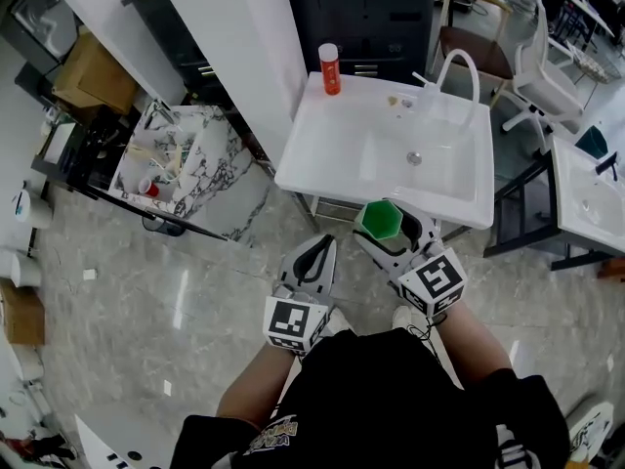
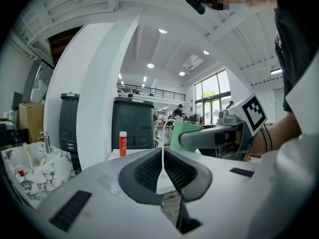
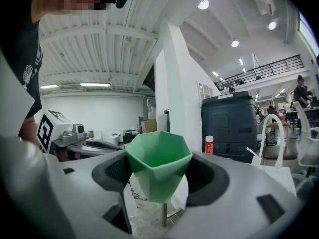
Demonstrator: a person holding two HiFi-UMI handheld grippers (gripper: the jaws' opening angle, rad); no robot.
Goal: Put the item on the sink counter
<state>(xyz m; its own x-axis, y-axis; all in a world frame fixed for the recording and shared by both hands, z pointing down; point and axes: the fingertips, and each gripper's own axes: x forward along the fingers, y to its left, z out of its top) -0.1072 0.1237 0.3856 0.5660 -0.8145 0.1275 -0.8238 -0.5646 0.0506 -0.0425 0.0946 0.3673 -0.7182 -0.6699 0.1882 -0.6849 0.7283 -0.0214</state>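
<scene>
A green faceted cup [image 1: 379, 220] [image 3: 158, 164] is held upright between the jaws of my right gripper [image 1: 389, 225] [image 3: 160, 173], just in front of the near edge of the white sink counter [image 1: 322, 145]. The same cup [image 2: 178, 132] shows at the right in the left gripper view. My left gripper [image 1: 314, 259] [image 2: 162, 169] hangs lower and to the left, over the floor, jaws pressed together with nothing in them. An orange tube with a white cap [image 1: 330, 69] [image 2: 122, 143] [image 3: 209, 145] stands at the counter's far left corner.
A white arched faucet [image 1: 457, 71] rises at the basin's back right. A marble-patterned sink unit [image 1: 181, 169] with clutter stands to the left, a second white basin [image 1: 586, 198] to the right. Dark cabinet [image 1: 361, 13] behind, white chair [image 1: 537, 76] at back right.
</scene>
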